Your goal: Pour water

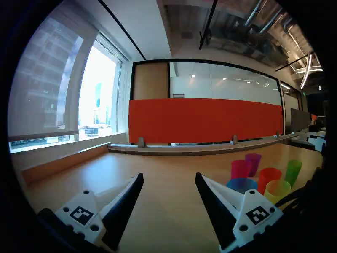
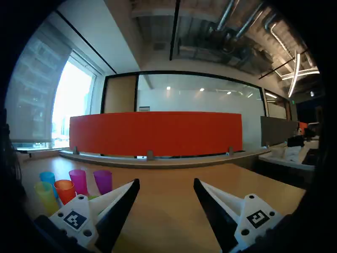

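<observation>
Left gripper (image 1: 169,175): jaws wide apart, nothing between them, held low over the wooden desk (image 1: 168,219) and aimed toward the red partition (image 1: 206,120). Right gripper (image 2: 166,180): same state, spread wide and empty, same heading. The task's things are the coloured cups, all upright with openings up and long axes vertical, grouped tightly on the desk. In the left gripper view they sit off to the right of the tool: pink cup (image 1: 240,168), purple cup (image 1: 254,162), orange cup (image 1: 269,176), green cup (image 1: 293,170), with the blue cup (image 1: 241,184) and yellow cup (image 1: 278,190) closest and partly behind the right finger. In the right gripper view the same group lies to the left, partly behind the left finger. Judgement: the cups stand between the two tools, so each would have to swing inward to reach one, with a level side grasp across the cup wall. Which gripper is nearer cannot be told. Whether any cup holds water cannot be told either.
</observation>
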The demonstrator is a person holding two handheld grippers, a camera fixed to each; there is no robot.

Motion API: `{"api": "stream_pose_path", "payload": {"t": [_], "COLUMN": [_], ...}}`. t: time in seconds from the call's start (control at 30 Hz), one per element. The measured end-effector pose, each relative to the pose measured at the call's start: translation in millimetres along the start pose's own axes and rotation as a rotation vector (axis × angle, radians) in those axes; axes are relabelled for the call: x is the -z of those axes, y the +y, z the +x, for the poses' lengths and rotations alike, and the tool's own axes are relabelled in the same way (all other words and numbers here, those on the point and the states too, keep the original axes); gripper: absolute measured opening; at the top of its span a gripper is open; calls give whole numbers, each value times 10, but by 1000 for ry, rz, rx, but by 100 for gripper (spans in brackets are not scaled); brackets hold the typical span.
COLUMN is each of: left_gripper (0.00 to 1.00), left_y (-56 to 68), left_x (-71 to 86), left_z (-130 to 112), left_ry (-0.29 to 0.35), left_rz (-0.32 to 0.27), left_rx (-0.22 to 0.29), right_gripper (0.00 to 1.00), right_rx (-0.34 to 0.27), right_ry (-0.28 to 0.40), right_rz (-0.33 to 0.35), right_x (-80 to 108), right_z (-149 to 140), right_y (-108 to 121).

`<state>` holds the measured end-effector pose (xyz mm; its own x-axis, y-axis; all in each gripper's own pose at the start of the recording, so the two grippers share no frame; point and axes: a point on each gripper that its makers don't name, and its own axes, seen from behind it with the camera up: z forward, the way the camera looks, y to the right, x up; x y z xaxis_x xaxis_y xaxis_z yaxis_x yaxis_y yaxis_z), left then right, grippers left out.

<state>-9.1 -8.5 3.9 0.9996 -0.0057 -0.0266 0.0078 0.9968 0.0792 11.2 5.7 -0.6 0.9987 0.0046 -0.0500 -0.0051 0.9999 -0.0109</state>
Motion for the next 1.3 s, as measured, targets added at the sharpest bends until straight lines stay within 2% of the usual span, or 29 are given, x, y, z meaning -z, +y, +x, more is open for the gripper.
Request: {"api": "stream_pose_path", "payload": {"t": [0.5, 1.3], "left_gripper": [91, 91], "left_y": [-7, -2], "left_x": [-5, -1], "left_z": [1, -1], "left_ry": [0, 0], "left_rz": [0, 0], "left_rx": [0, 0], "right_gripper": [99, 99], "right_rx": [8, 6], "right_ry": [-47, -50], "right_rz": [-10, -8], "right_x": [3, -5], "right_z": [-103, -111], "right_y": [3, 0]}}
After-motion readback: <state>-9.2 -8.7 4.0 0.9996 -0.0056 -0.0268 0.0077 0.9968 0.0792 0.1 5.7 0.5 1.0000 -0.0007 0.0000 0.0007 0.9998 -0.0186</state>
